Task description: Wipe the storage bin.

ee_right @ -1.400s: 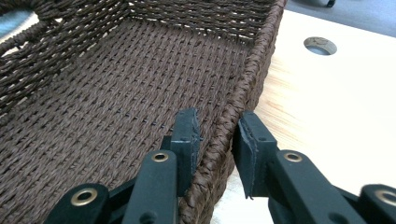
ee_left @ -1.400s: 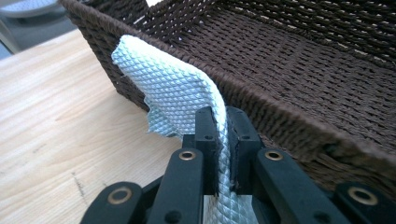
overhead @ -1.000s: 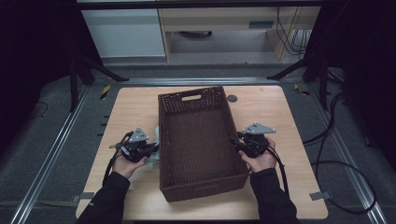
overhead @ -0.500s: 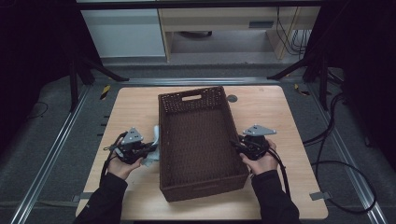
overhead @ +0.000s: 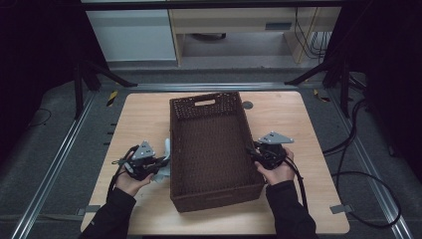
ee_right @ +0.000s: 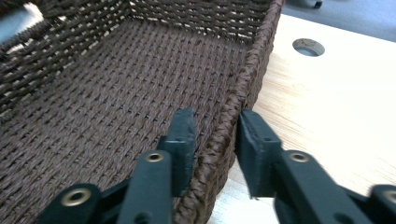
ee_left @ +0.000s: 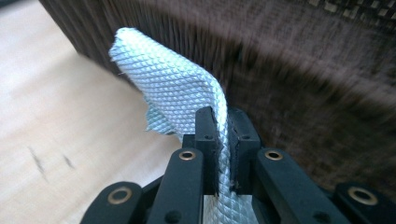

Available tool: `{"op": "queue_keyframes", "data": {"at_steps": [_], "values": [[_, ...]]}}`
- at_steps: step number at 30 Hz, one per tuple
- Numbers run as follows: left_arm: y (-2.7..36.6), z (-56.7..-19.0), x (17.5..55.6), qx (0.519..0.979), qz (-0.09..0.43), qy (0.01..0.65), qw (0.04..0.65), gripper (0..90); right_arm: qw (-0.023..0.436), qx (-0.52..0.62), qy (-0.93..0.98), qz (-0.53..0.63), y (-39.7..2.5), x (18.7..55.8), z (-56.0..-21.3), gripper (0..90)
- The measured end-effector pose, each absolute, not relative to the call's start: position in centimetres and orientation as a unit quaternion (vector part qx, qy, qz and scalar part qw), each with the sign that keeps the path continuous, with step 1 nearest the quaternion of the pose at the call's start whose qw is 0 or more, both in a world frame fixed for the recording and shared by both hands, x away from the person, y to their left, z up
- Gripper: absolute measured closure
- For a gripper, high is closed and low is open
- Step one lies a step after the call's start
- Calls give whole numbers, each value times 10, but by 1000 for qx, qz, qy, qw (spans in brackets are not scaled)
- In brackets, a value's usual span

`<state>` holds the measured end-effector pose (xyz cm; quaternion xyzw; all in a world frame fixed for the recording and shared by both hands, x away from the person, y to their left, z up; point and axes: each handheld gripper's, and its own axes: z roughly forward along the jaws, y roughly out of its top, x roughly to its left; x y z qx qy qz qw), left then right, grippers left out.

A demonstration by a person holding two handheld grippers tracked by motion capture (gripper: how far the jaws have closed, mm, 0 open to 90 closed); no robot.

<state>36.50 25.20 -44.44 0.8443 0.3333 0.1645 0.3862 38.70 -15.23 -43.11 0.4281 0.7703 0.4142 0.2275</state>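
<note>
Light wooden rectangular tabletop [overhead: 124, 124] carried everything, set lengthwise away from the person. Dark brown woven wicker rectangular basket [overhead: 211, 149] sat in the middle of it, between the two tools, open side up, nothing inside, handle slot in the far end wall.

Right tool [overhead: 260, 153] sat at the basket's right long wall, straddling the rim: one jaw inside, one outside. In the right gripper view [ee_right: 212, 128] the jaws stood apart with the braided rim [ee_right: 243, 88] between them, a visible gap on the outer side, so not yet pinched. Probably placed there to steady or grab the basket while the other hand works. Round hole in the tabletop [ee_right: 308, 46] lay ahead of this tool, to the outside of the wall.

Left tool [overhead: 161, 162] was just outside the basket's left long wall, near its middle. Jaws [ee_left: 223, 140] were closed together, clamped on a small pale silvery-white cloth with a diamond mesh texture [ee_left: 173, 84]. Cloth [overhead: 166, 149] rose out of the jaws and drooped forward, its free end near or against the wicker wall ahead of the tool; contact can't be told, view blurred. Pinched at one edge so the rest hangs free, likely to lift it over the rim and drop it into the basket.
</note>
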Motion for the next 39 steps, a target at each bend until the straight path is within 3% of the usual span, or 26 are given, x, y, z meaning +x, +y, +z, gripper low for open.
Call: {"op": "queue_keyframes", "data": {"at_steps": [3,8,17,23,28,35,39], "values": [[252,-462,368,855,142,341,364,839,224,430,761,431,-157,384,-426,571],[251,-469,366,858,128,343,361,839,218,421,768,432,-158,377,-423,564],[255,-426,350,832,175,320,419,839,217,436,770,412,-154,378,-427,681],[254,-418,344,834,189,303,420,839,226,442,767,406,-151,382,-427,689],[251,-430,344,844,178,306,403,839,226,440,768,406,-151,383,-427,674],[248,-468,350,863,125,326,364,840,225,430,760,432,-156,378,-423,569],[245,-474,351,869,118,326,354,840,220,427,769,421,-155,377,-425,574]]}}
